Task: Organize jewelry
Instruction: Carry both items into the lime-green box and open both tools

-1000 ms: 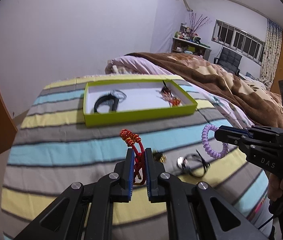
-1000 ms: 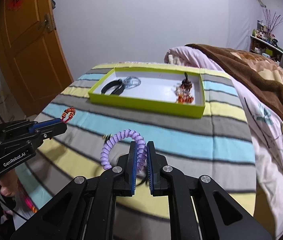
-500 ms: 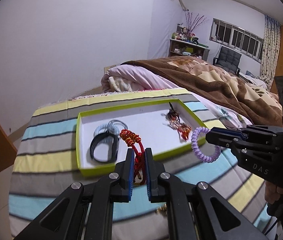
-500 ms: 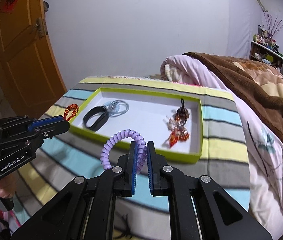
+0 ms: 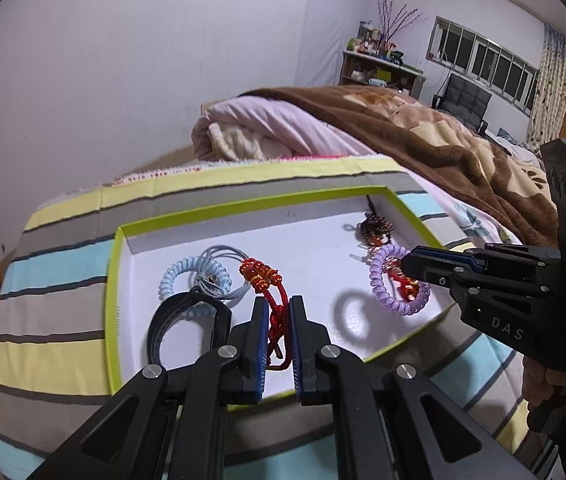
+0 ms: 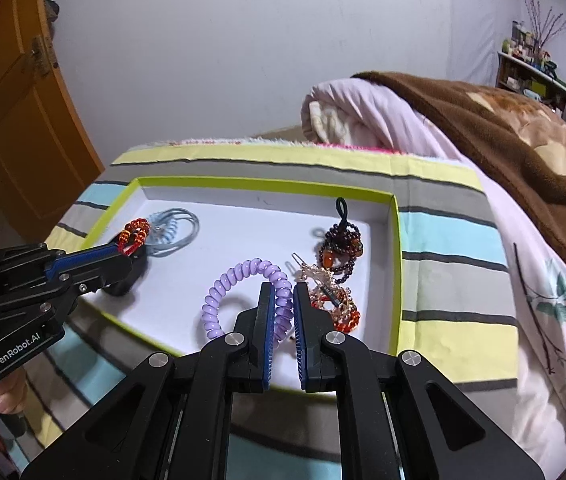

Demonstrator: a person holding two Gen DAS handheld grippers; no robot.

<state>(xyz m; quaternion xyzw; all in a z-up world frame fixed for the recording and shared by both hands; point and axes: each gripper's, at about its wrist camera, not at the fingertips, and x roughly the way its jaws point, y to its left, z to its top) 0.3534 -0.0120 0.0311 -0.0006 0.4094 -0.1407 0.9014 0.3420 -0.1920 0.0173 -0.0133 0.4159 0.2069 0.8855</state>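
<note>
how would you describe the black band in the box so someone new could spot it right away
Find the lime-green box on the striped cloth; the black band lies in its near left corner, beside the pale blue coil tie. It is the only plain, smooth black loop there; the other pieces are coiled, beaded or corded.

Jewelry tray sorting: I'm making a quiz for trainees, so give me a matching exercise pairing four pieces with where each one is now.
Things:
1. red cord bracelet
2. purple coil band
3. black band
4. dark bead string

Places:
A. lying in the tray's far right corner
B. clamped in the right tool
C. lying in the tray's near left part
D. clamped in the left tool

Pairs: 1-D, 2-B, 3-C, 4-A
</note>
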